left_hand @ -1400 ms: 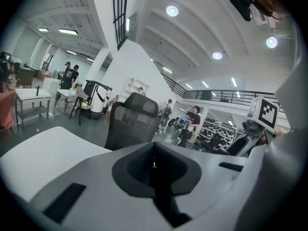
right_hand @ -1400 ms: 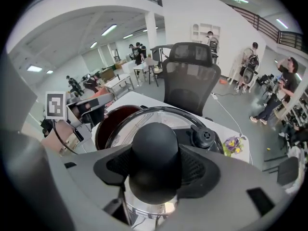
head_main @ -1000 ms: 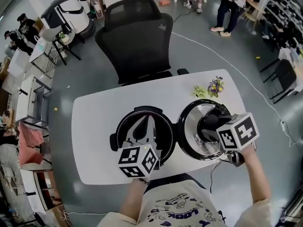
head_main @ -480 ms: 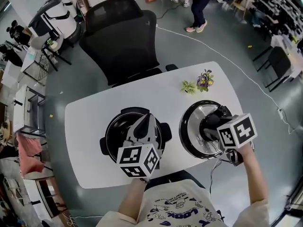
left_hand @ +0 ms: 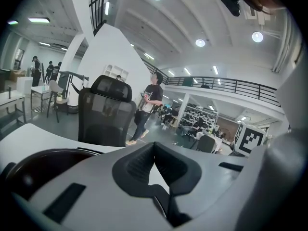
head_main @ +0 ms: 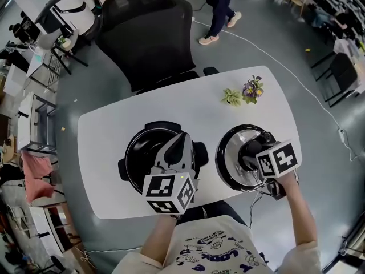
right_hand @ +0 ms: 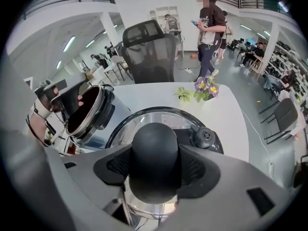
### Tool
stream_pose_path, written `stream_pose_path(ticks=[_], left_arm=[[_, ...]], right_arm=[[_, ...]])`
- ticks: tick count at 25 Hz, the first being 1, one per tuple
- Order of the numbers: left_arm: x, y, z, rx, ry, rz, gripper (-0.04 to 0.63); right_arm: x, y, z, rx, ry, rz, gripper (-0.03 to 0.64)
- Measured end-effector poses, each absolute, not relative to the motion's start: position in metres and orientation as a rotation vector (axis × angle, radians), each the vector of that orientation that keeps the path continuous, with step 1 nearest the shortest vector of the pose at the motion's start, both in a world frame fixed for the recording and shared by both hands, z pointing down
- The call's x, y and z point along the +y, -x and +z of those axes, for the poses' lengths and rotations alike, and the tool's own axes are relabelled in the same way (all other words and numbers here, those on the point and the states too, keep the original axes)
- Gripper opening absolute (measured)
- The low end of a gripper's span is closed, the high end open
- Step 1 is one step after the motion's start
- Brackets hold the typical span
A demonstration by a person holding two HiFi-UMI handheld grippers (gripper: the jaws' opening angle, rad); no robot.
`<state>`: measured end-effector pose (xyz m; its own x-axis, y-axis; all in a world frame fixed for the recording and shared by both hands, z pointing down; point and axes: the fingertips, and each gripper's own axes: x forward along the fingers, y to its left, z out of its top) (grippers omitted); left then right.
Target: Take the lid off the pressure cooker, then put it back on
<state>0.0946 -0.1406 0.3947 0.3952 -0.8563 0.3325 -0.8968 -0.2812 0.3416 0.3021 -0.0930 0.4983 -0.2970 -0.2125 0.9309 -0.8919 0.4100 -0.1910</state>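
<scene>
Polished steel with a black rim and round black knob [right_hand: 155,153]: the lid [head_main: 231,156] is off the pressure cooker [head_main: 142,153], just right of it over the white table [head_main: 114,130]. The right gripper [head_main: 252,152] clamps that knob from above. The left gripper [head_main: 182,138], pinched together and empty, hangs over the cooker's open pot. Small flowers [head_main: 252,89] stand beyond, an office chair [head_main: 151,33] farther back.

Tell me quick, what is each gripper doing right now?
Left gripper: closed, holding nothing.
Right gripper: closed on the round black knob of the shiny steel pressure cooker lid.
</scene>
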Motion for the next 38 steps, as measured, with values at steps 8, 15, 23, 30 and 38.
stream_pose_path(ticks=[8,15,23,30,38], left_arm=[[-0.143,-0.087,0.409,-1.526,-2.154,0.147,0.014],[-0.145,-0.084,0.417,-1.544,-2.135,0.165,0.014],[-0.144,-0.079,0.423,-1.554,-2.108,0.154,0.014],[-0.139,-0.074,0.430,-1.566,-2.090,0.155,0.014],[-0.136,-0.070,0.432,-1.572,-2.079,0.153,0.014]], right_arm=[[-0.096,-0.299,0.542,-1.710,-0.940,0.982,0.293],[-0.099,-0.293,0.572,-1.674,-0.939,0.979,0.293],[-0.104,-0.286,0.597,-1.642,-0.969,0.972,0.293],[-0.105,-0.283,0.615,-1.620,-0.986,0.948,0.293],[-0.104,-0.279,0.625,-1.607,-1.013,0.953,0.293]])
